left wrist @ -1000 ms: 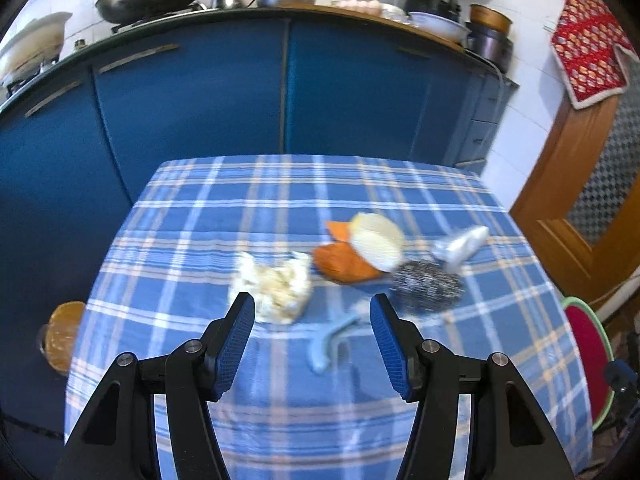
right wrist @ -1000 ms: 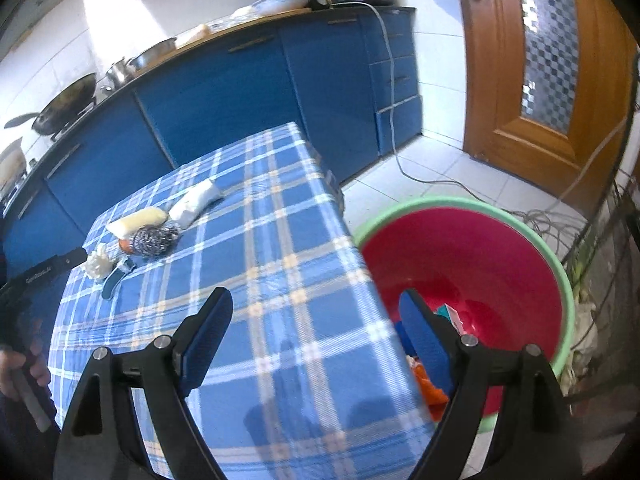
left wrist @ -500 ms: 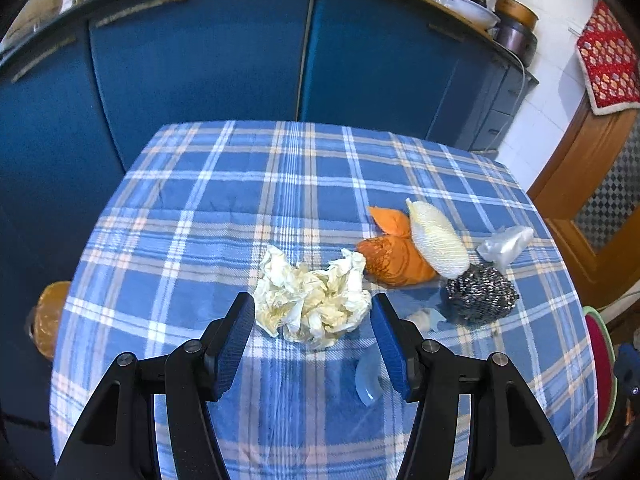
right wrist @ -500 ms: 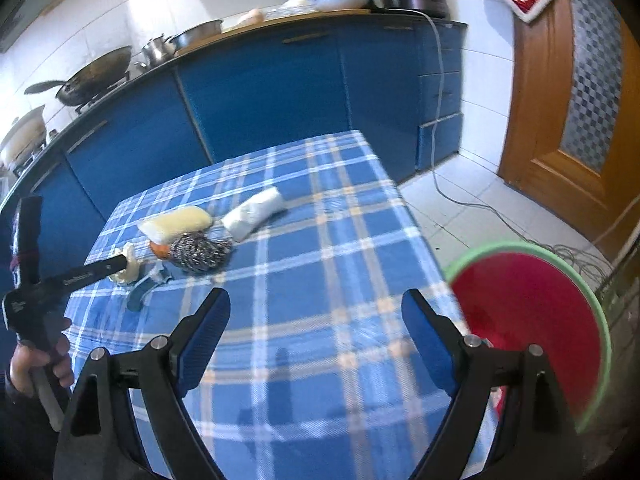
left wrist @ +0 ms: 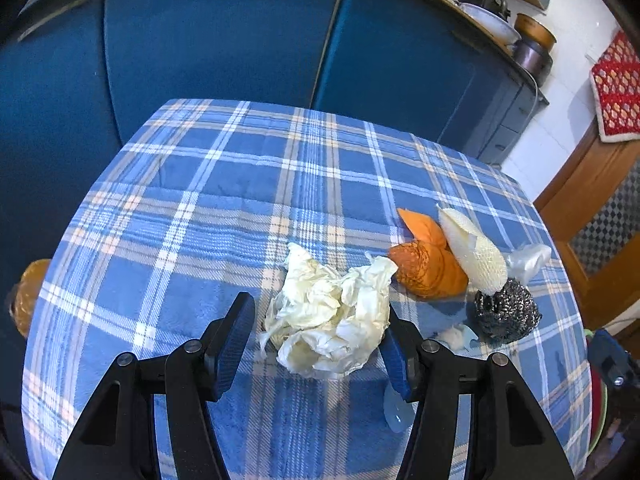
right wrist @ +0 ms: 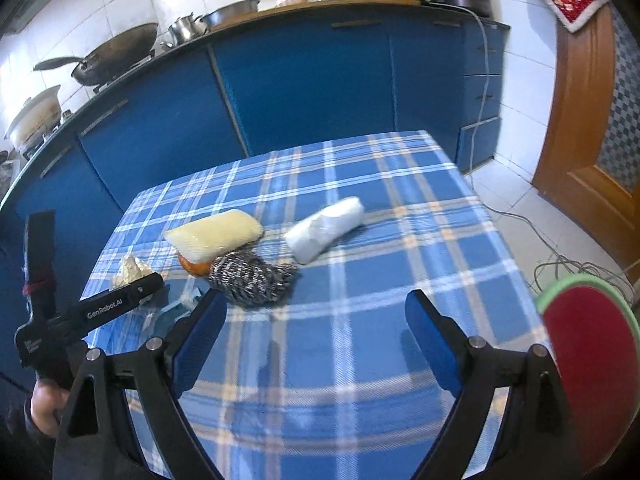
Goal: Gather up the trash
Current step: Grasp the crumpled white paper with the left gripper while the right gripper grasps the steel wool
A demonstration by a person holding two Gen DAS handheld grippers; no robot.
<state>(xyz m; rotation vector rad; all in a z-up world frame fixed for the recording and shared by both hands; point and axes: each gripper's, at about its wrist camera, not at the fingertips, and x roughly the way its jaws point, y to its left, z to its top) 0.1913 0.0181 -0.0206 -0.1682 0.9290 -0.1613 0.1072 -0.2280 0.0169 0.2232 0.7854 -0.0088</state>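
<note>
Since half a second ago the left gripper (left wrist: 316,340) has come forward and down, so the crumpled cream paper wad (left wrist: 330,316) now sits between its spread blue pads; the right pad appears to touch the wad's edge, while a gap shows at the left pad. The jaws are wide apart and clamp nothing. The right gripper (right wrist: 316,338) has swung left toward the table: the red basin (right wrist: 592,364), with its green rim, now shows only at the right edge of the right wrist view, and its inside cannot be seen.

The wad has no clear long axis. It lies on the blue plaid tablecloth (left wrist: 224,208), left of the other litter. Next to it, an orange net scrubber (left wrist: 426,268) lies with a pale yellow mesh sponge (left wrist: 474,252) leaning on it; the sponge's long axis runs from far-left to near-right in the left wrist view. A steel wool ball (left wrist: 506,314) sits at the sponge's near end. A rolled white plastic bag (right wrist: 326,234) lies beyond it, its long axis slanting toward the table's far right corner. A pale blue plastic piece (left wrist: 396,410) lies under the left gripper's right finger.

The right gripper hovers above bare cloth, open and empty.
</note>
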